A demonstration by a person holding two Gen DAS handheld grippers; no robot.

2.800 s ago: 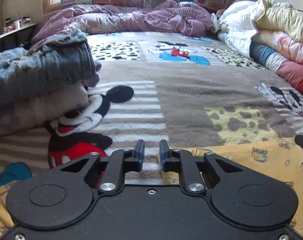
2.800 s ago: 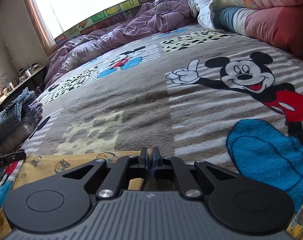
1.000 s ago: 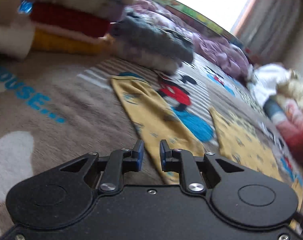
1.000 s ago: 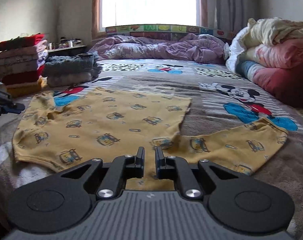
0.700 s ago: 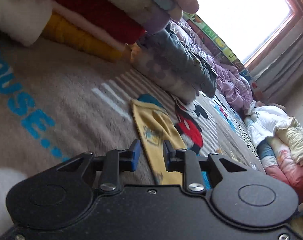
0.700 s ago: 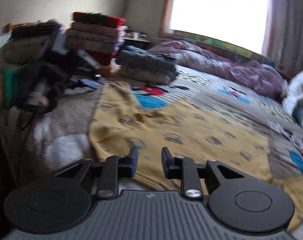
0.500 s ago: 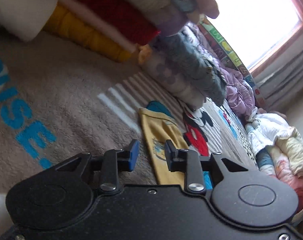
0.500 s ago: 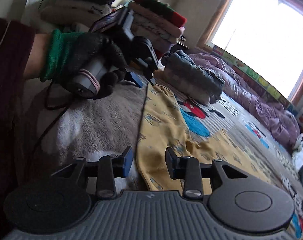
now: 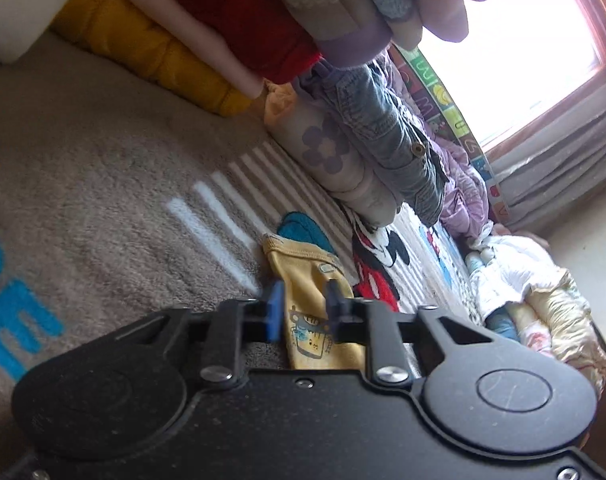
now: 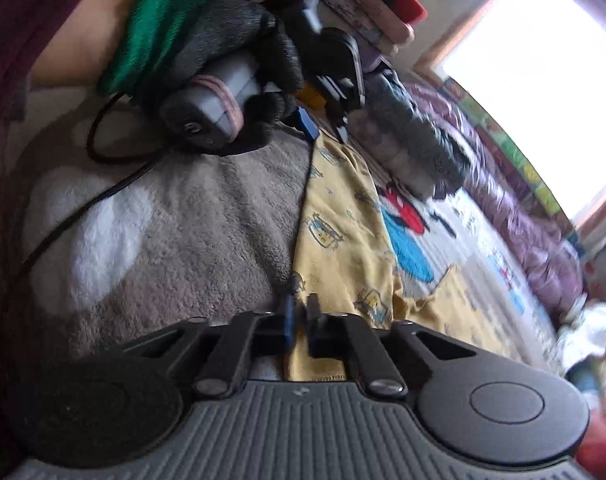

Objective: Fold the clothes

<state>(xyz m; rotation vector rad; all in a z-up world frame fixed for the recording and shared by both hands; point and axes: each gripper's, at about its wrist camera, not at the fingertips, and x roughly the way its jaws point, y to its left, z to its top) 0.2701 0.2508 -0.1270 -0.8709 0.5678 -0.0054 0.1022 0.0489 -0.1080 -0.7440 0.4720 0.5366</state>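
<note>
One yellow garment [image 10: 343, 216]: left gripper [image 9: 302, 307] gapes over its sleeve, right gripper [image 10: 301, 322] pinches its edge.

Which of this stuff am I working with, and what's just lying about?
In the job: yellow garment; left gripper, open over its end; right gripper, shut on its edge.
Lying about: folded stack; jeans; purple quilt; blanket.
</note>
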